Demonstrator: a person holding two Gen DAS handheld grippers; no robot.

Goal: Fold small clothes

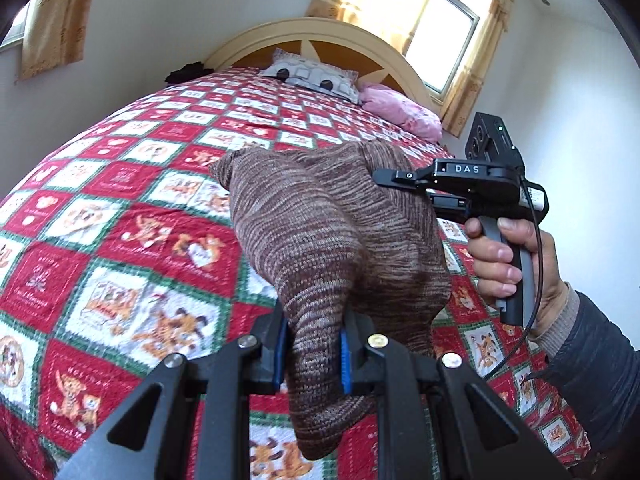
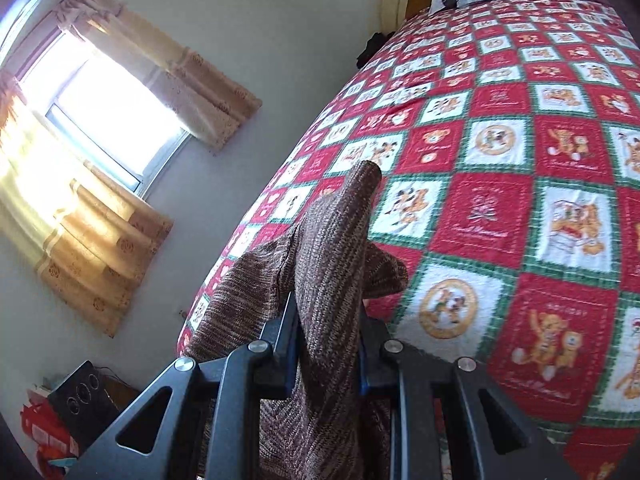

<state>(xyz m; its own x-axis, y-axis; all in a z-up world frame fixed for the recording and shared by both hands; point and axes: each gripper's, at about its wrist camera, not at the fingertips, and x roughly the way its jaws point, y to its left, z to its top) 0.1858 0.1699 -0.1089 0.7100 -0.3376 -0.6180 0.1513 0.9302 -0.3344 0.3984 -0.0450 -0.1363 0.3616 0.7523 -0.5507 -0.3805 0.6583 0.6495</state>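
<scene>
A brown marled knit garment (image 1: 320,224) hangs in the air above the bed, stretched between both grippers. My left gripper (image 1: 314,354) is shut on one bunched part of it, blue pads pressing the knit from both sides. In the left wrist view the right gripper (image 1: 394,180) reaches in from the right, held by a person's hand (image 1: 500,256), its black fingers clamped on the garment's upper right edge. In the right wrist view the same garment (image 2: 332,256) rises between the jaws of my right gripper (image 2: 330,354), which is shut on it; a fold droops to the left.
The bed carries a red, white and green patchwork quilt (image 1: 132,216) (image 2: 500,200). At its head lie a grey patterned pillow (image 1: 310,74), a pink pillow (image 1: 400,110) and a cream headboard (image 1: 320,32). Curtained windows (image 2: 104,120) sit in the walls. A black speaker (image 2: 80,396) stands on the floor.
</scene>
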